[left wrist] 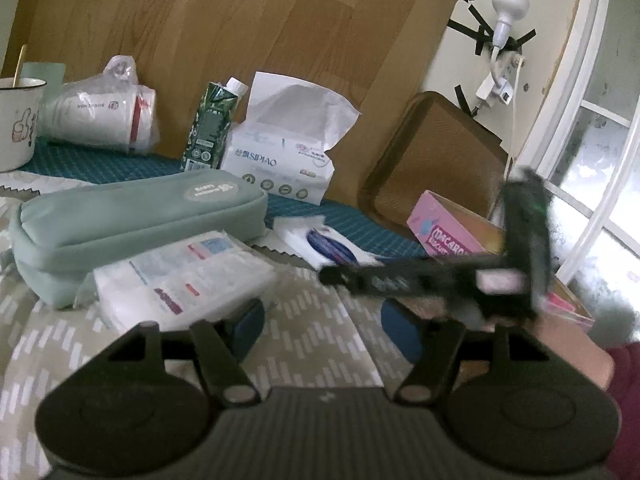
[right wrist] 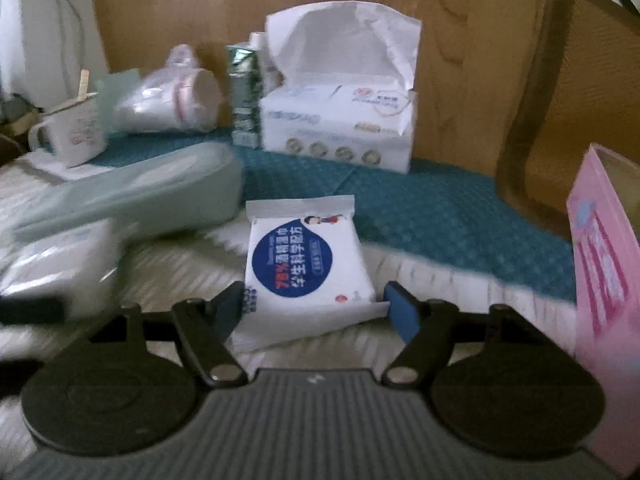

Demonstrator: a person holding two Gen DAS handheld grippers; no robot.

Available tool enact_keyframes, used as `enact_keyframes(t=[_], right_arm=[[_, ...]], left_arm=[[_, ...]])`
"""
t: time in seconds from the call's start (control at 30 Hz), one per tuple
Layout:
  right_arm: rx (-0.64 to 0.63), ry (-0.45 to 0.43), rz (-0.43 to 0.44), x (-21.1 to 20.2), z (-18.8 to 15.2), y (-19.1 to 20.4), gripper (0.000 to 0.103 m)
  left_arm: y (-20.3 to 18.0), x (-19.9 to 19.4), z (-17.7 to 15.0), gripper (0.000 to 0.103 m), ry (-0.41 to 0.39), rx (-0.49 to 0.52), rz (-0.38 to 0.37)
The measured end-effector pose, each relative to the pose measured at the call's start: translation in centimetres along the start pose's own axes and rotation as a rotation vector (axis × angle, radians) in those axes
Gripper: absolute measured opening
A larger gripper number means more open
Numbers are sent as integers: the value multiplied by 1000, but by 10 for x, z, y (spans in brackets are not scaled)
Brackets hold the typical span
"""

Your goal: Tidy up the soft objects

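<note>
A white wet-wipe pack [right wrist: 308, 264] with a blue round label lies flat on the patterned cloth, between the blue pads of my right gripper [right wrist: 316, 312]. The pads stand at the pack's two near corners without visibly squeezing it. In the left wrist view the same pack [left wrist: 332, 244] shows, with the right tool's blurred black frame [left wrist: 440, 276] reaching over it from the right. My left gripper [left wrist: 324, 330] is open over bare cloth, its left pad [left wrist: 250, 328] beside a clear-wrapped tissue pack [left wrist: 184, 276]. A pale green zip pouch [left wrist: 120, 220] lies behind that pack.
An open tissue pack [left wrist: 280, 156], a green carton [left wrist: 212, 128], bagged paper cups [left wrist: 100, 116] and a mug [left wrist: 16, 120] line the wooden back wall. A pink biscuit box [right wrist: 604, 272] stands at the right, with a brown tray [left wrist: 432, 160] leaning behind it.
</note>
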State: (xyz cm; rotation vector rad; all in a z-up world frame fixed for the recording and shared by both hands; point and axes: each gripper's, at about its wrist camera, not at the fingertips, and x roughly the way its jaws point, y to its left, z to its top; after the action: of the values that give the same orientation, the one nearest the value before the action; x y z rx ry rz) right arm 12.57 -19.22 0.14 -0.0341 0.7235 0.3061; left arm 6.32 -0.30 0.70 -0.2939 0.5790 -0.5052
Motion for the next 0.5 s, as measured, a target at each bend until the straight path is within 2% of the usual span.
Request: enact_keyframes(t=[0.2, 0.33, 0.37, 0.43, 0.5], right_arm=[[-71, -15, 140, -76, -58, 7, 78], [-96, -23, 214, -116, -95, 3, 83], [-106, -33, 197, -122, -103, 3, 84], [-117, -59, 116, -128, -113, 3, 94], [-91, -78, 90, -131, -118, -1, 95]], left_arm=[[-4, 1, -1, 75, 14, 22, 1], [-6, 3, -2, 78, 31, 30, 0], [-6, 3, -2, 78, 36, 30, -2], [-6, 4, -3, 79, 41, 33, 3], [-7, 5, -3, 81, 46, 39, 9]])
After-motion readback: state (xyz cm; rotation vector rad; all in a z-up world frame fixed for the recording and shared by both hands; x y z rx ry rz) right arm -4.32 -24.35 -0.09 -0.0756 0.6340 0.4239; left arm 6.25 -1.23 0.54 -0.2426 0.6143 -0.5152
